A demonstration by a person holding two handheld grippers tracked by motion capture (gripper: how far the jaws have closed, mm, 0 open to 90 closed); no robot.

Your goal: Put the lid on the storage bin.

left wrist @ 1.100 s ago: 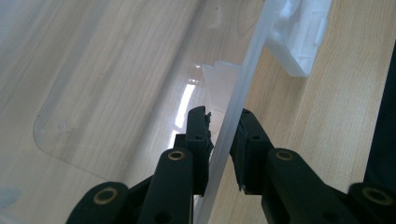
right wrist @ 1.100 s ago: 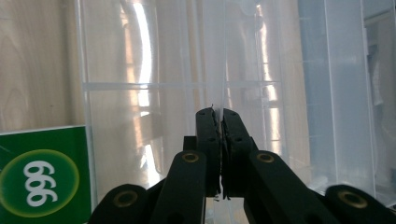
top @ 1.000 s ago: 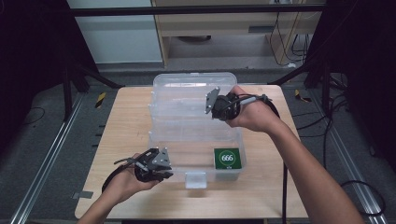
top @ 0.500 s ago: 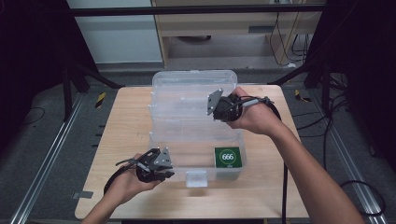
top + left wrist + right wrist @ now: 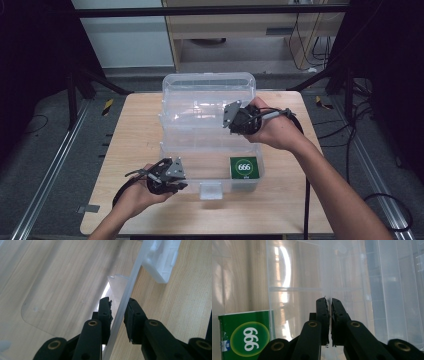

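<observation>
A clear plastic box [image 5: 197,181] stands on the wooden table with its lid [image 5: 207,92] raised at the back. A green pack [image 5: 243,167] marked 666 lies in the box's front right corner, and the same green pack [image 5: 247,336] sits low on the left in the right gripper view. My left gripper [image 5: 172,175] clamps the box's front wall [image 5: 130,287], one jaw inside and one outside [image 5: 117,312]. My right gripper [image 5: 231,120] hovers over the box, shut [image 5: 329,307] on the thin edge of a clear divided tray [image 5: 294,290].
The box's white front latch [image 5: 210,190] hangs open just right of my left gripper; the latch [image 5: 162,262] lies at the upper right in the left gripper view. Bare table [image 5: 135,125] lies left and right of the box. Cables trail from both grippers.
My right gripper has come slightly lower and toward the front with the clear tray. The left gripper has stayed on the front wall.
</observation>
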